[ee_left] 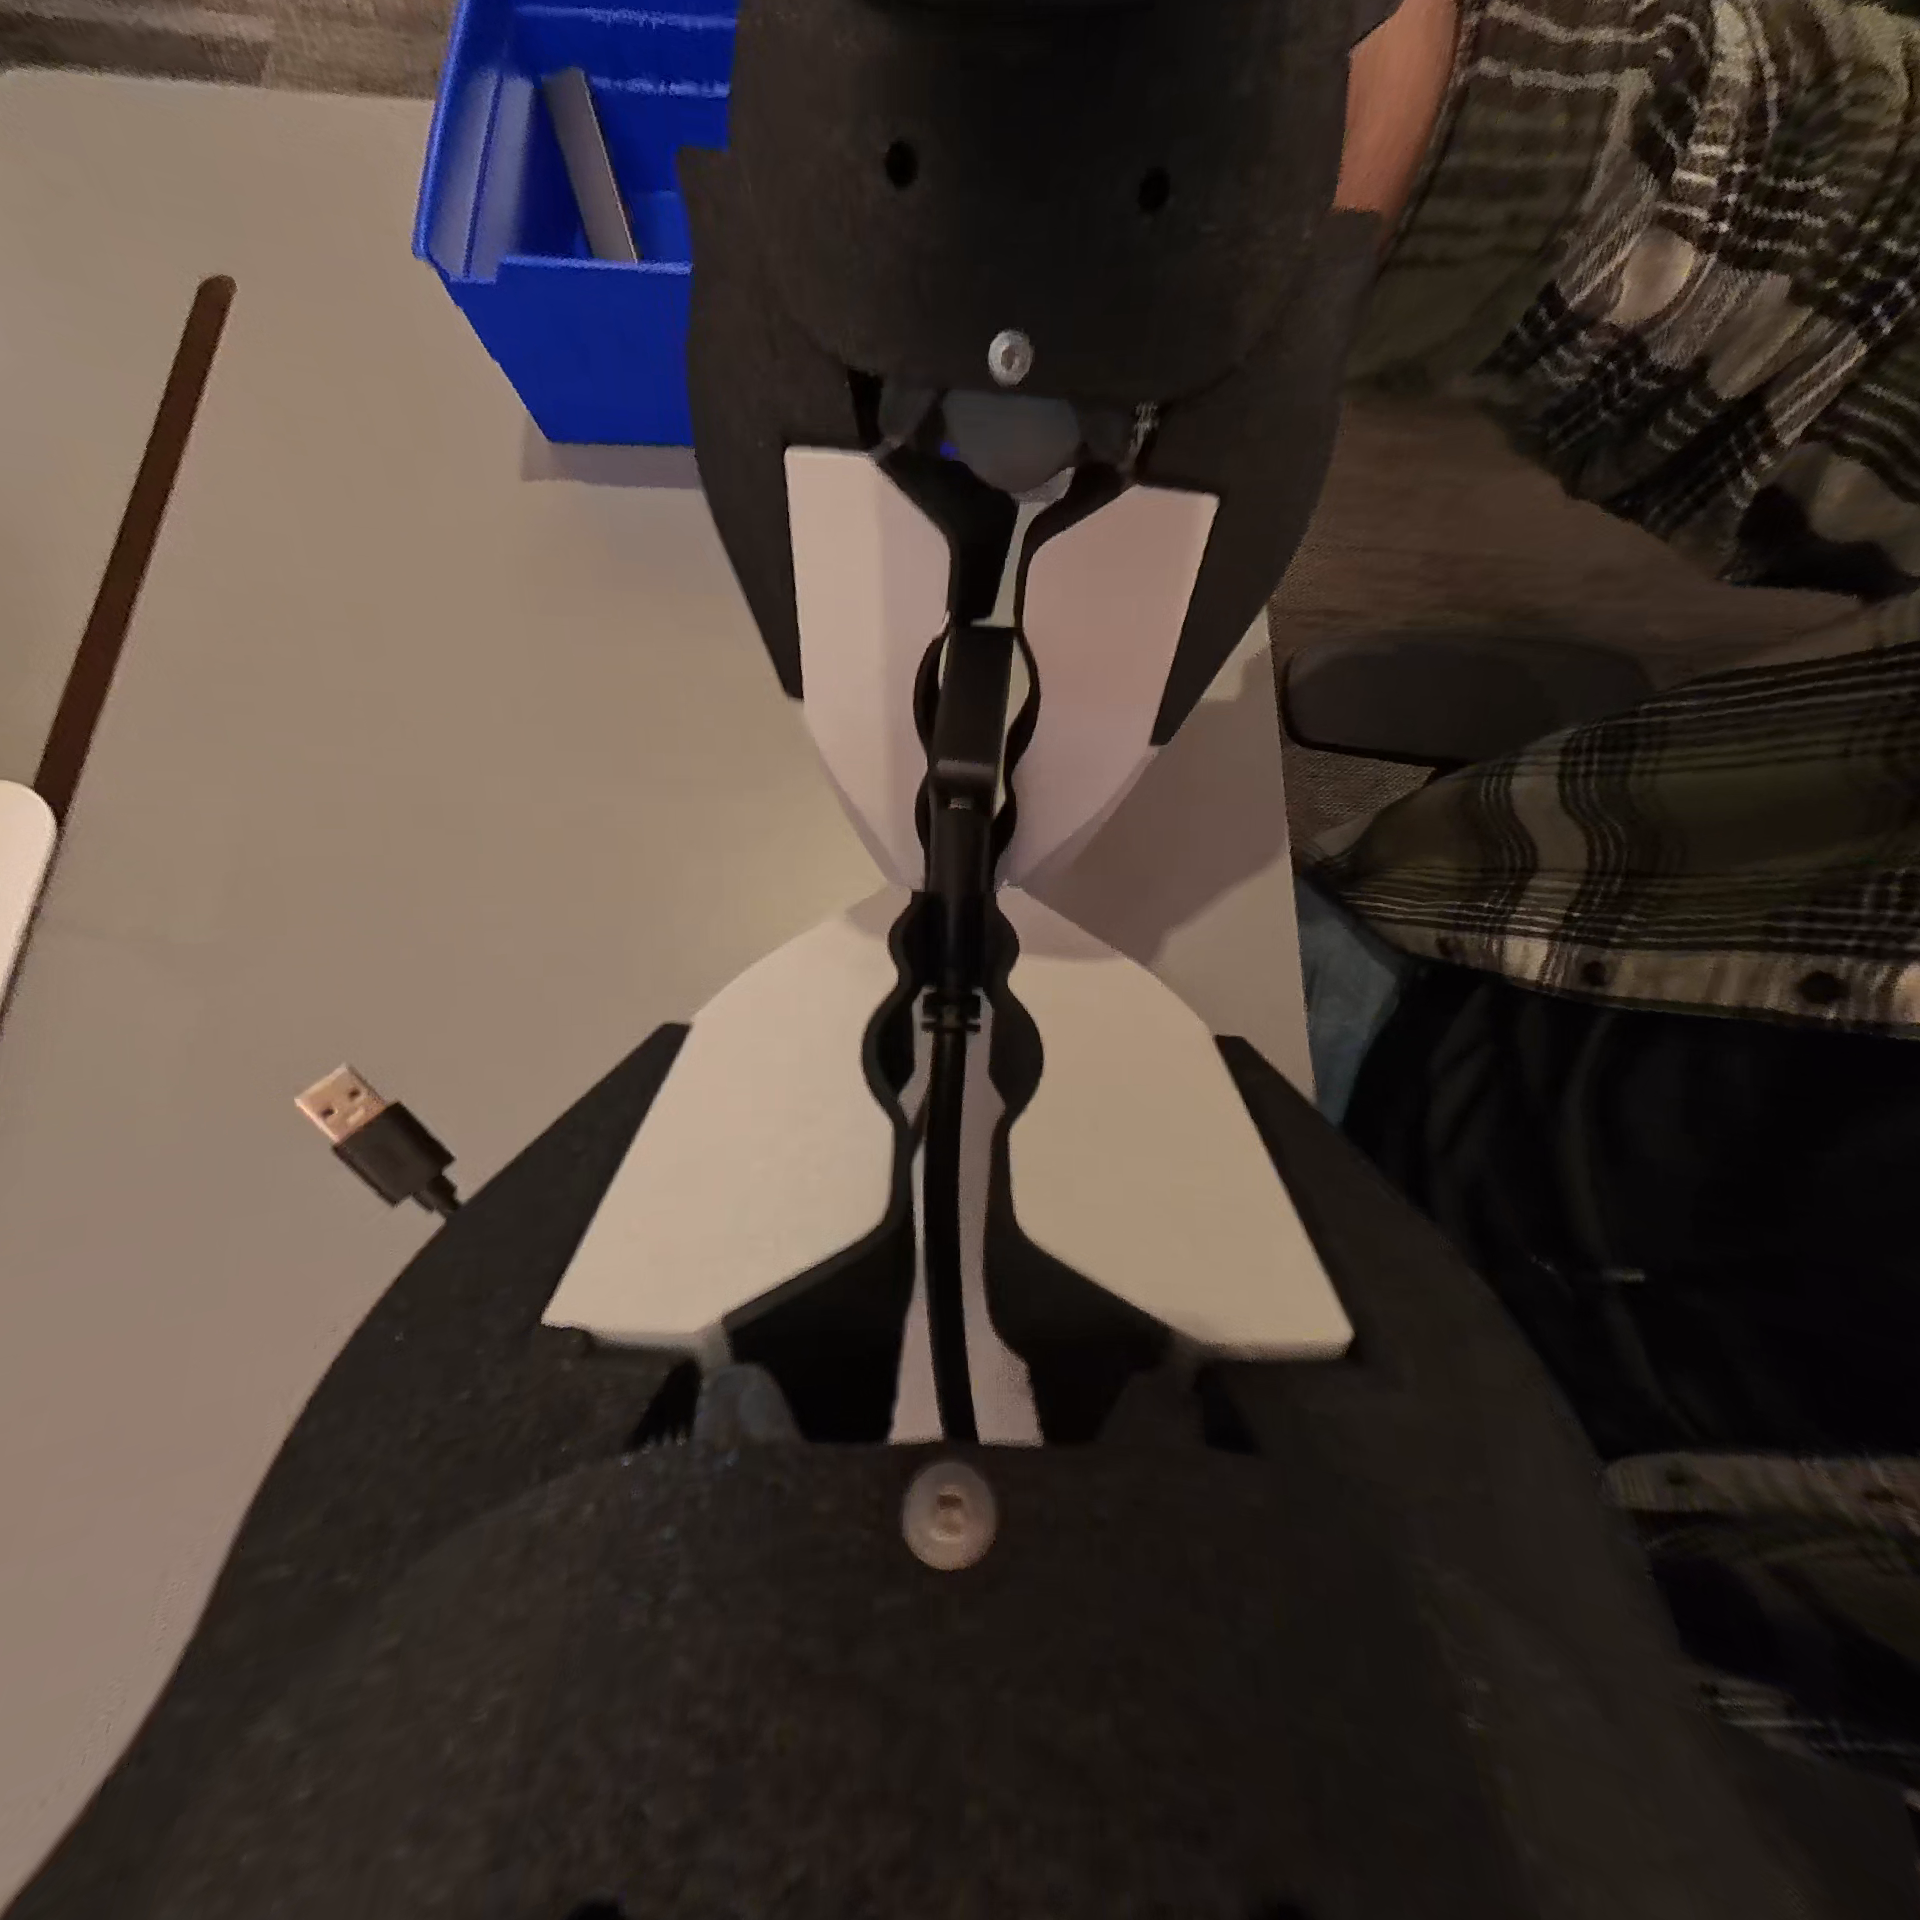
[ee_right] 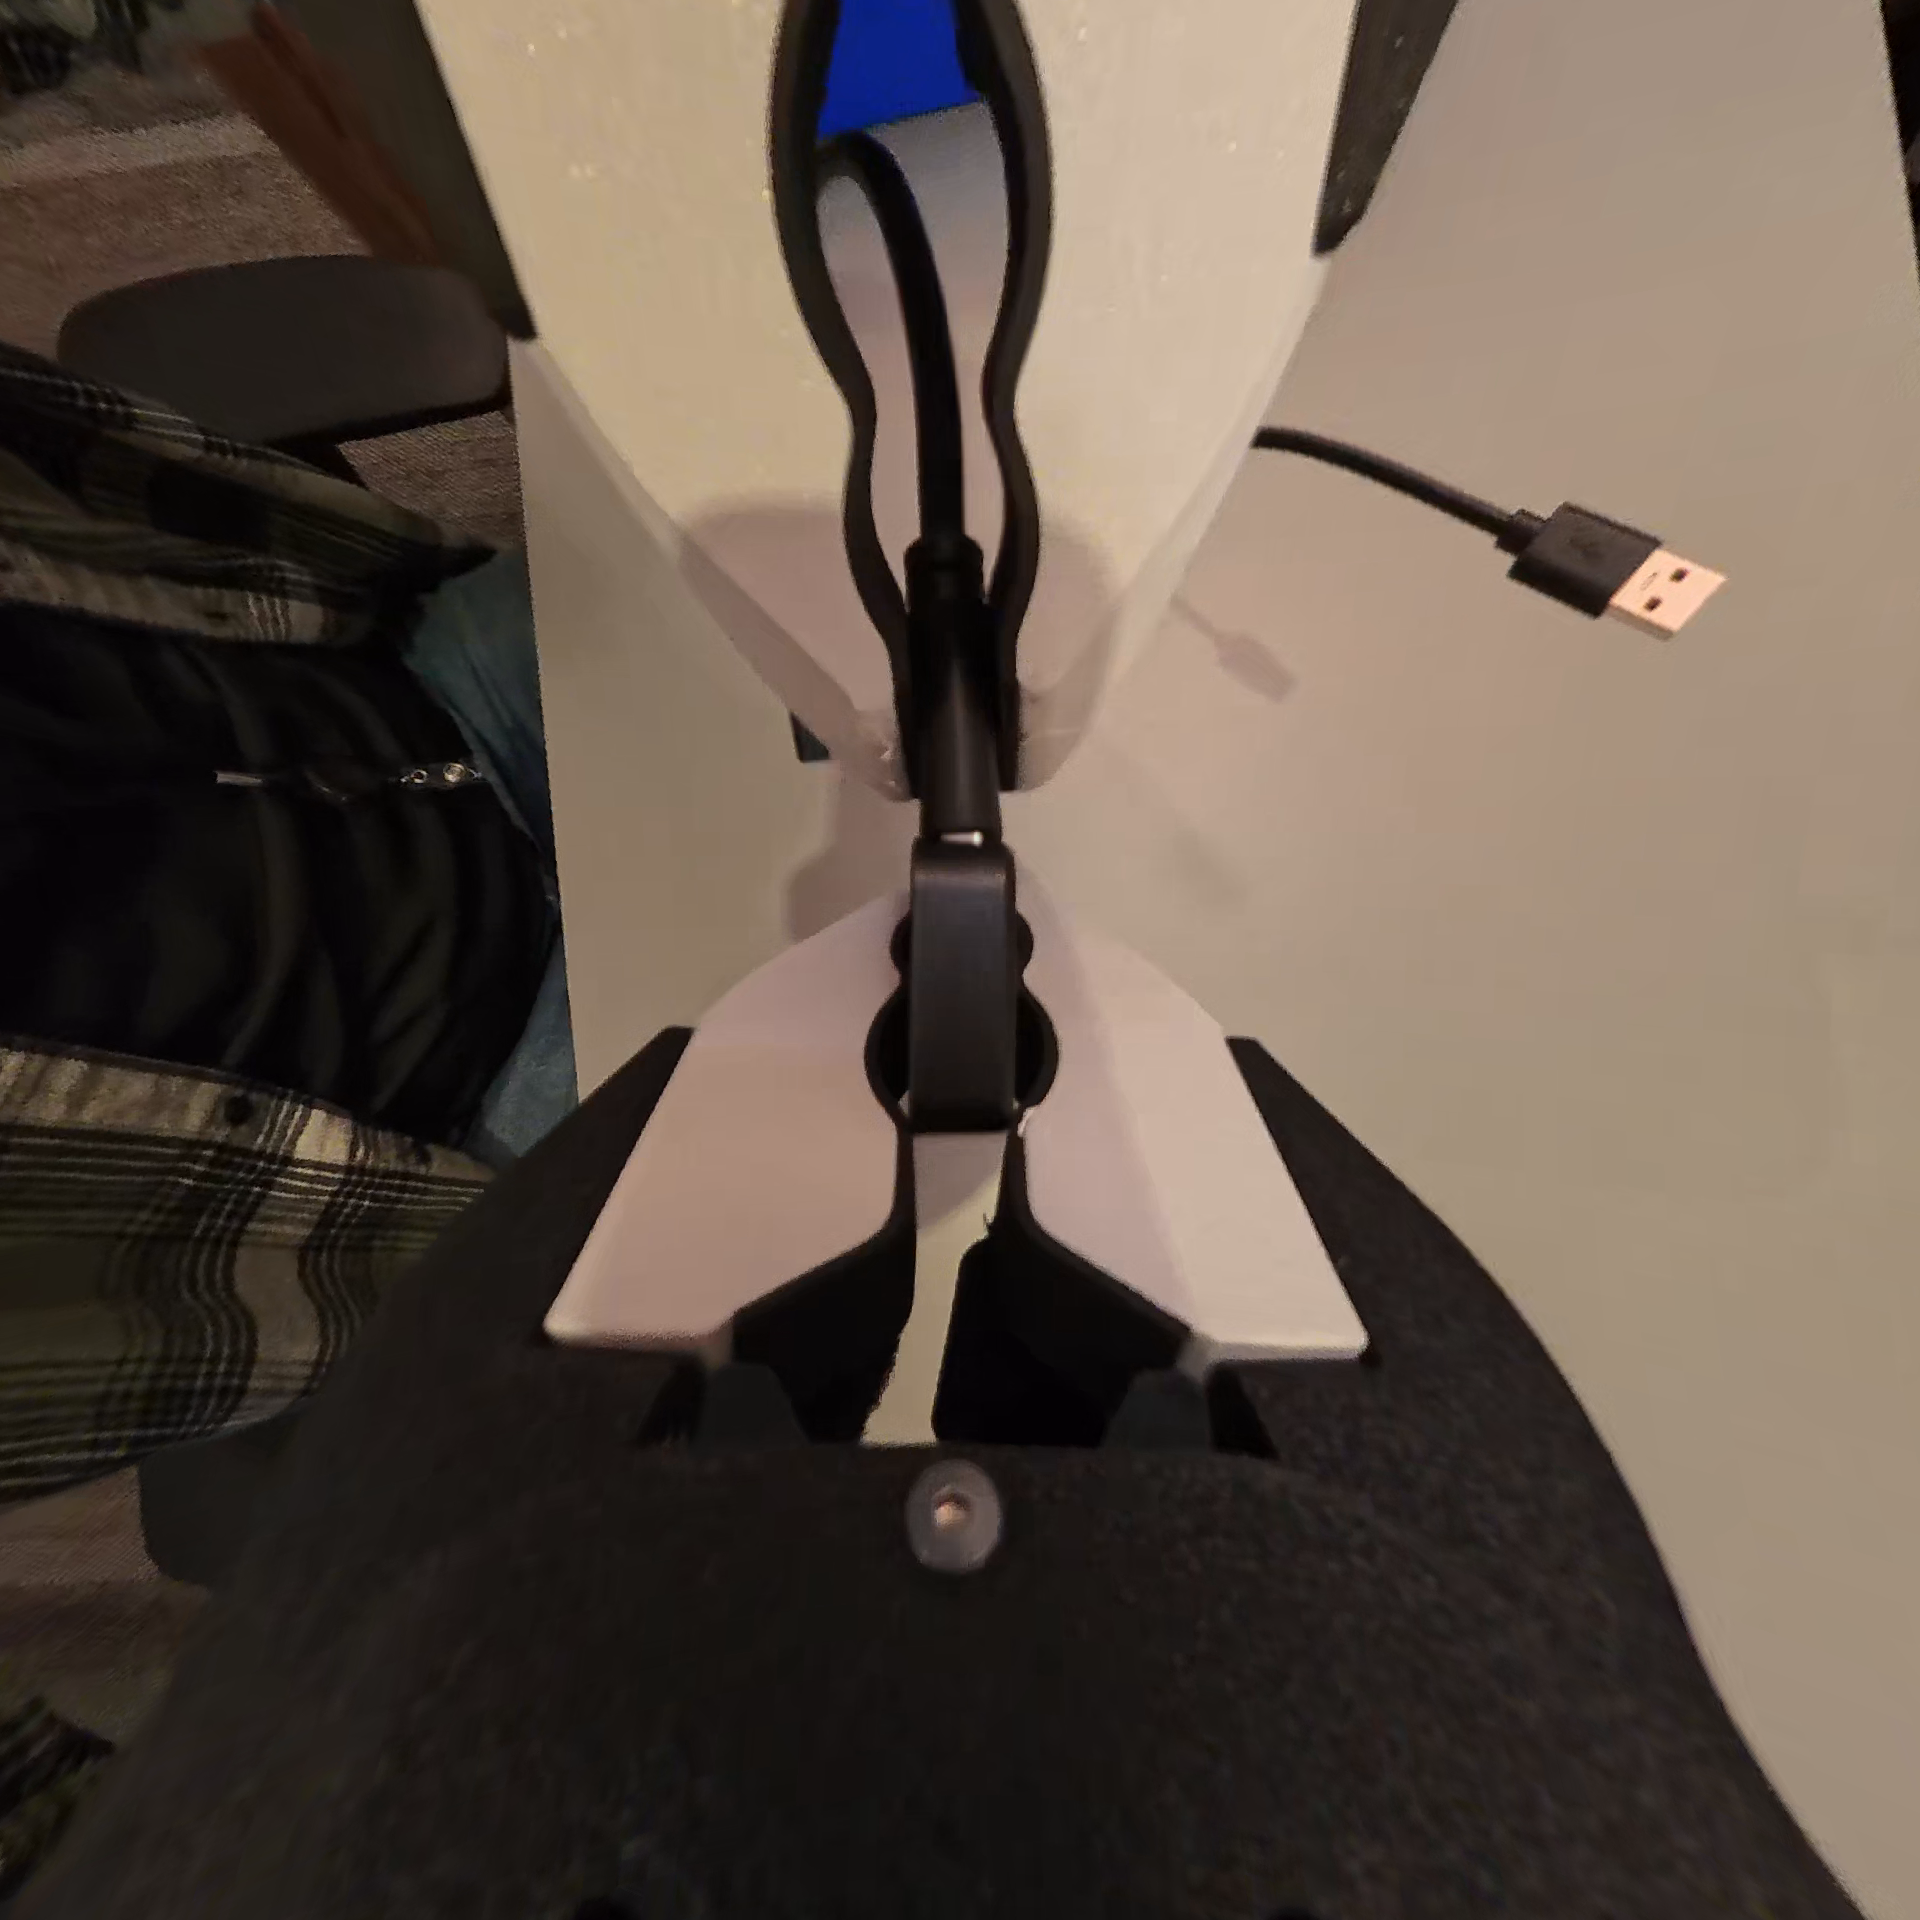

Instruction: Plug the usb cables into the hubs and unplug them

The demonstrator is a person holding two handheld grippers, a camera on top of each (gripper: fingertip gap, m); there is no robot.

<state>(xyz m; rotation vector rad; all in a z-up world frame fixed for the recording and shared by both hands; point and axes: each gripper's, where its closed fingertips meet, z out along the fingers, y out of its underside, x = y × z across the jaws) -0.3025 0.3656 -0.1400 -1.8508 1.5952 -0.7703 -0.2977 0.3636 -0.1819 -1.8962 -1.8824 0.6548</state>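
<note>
My left gripper (ee_left: 956, 935) is shut on a black USB cable plug (ee_left: 951, 862), and the cable runs back between its white fingers. My right gripper (ee_right: 961, 925) faces it tip to tip and is shut on a slim black hub (ee_right: 956, 1018). The plug (ee_right: 951, 717) meets the hub's end, with a sliver of metal showing at the joint. In the left wrist view the hub (ee_left: 977, 707) sits between the far gripper's fingers. A second USB plug (ee_left: 369, 1132) lies loose on the white table (ee_left: 416, 727); it also shows in the right wrist view (ee_right: 1610, 571).
A blue bin (ee_left: 561, 260) holding grey slabs stands at the back of the table. The table edge (ee_left: 1288, 831) runs close beside both grippers. A person's plaid sleeve (ee_left: 1662, 831) and a black chair armrest (ee_right: 281, 343) are just past that edge. The gap from one gripper's tips to the other's is roughly 4 cm.
</note>
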